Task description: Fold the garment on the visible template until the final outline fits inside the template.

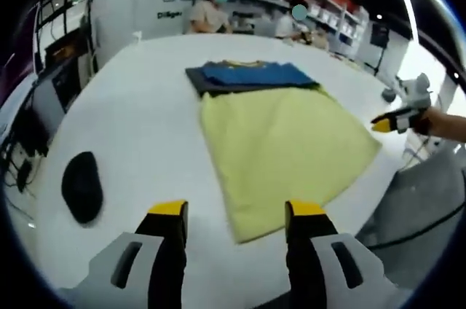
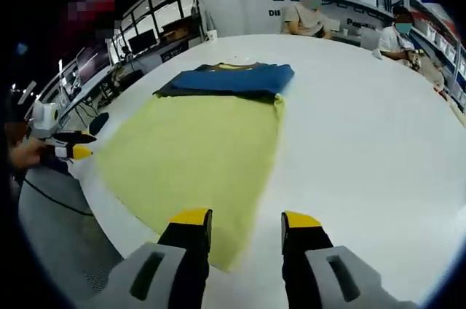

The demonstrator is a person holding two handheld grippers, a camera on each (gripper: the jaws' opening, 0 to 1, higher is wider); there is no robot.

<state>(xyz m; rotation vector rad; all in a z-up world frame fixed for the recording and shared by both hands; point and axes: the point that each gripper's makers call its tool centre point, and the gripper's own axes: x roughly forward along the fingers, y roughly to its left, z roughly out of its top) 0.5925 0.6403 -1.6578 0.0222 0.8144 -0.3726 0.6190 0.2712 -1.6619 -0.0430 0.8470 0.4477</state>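
Left claw (image 1: 234, 216) nearest, jaws parted, holding nothing, hovering just short of near corner of yellow template (image 1: 280, 152). Right claw (image 2: 246, 223) likewise parted, empty, over template's near edge. Blue garment (image 1: 251, 76) lies folded at template's far end, beyond both claws, long axis crosswise to template. Neither claw clearly nearer; both must reach forward across white surface (image 1: 138, 141). Black pad (image 1: 81, 186) off to side.

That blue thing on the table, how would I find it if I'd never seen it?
Start at the big round white table and find the wide yellow sheet spread on it. At the sheet's far edge, toward the seated people, lies the folded blue garment, resting on something darker. It is the only blue thing there, far smaller than the yellow sheet.
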